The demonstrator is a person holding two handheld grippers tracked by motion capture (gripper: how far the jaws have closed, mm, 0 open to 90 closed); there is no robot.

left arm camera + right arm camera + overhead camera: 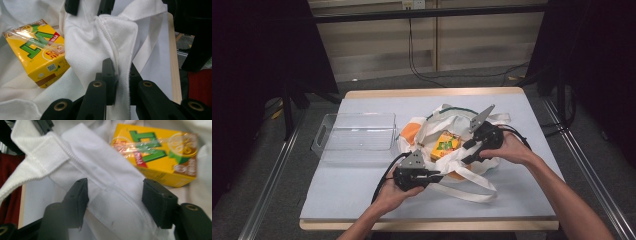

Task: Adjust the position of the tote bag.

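My left gripper (pixel 438 174) is clamped tight on the hem of the white tote bag (pixel 100 47), the cloth pinched flat between both pads at the bag's near edge. My right gripper (pixel 466 151) hangs over the same rim farther along, jaws well apart, the hem lying between them with neither pad pressing on it. The yellow juice carton (pixel 446 145) lies on its side inside the bag's open mouth, just beyond my right jaws. Folded cloth and a strap (pixel 472 187) crowd the opening. A clear plastic bin (pixel 357 136) sits left of the bag on the grey table (pixel 362 190).
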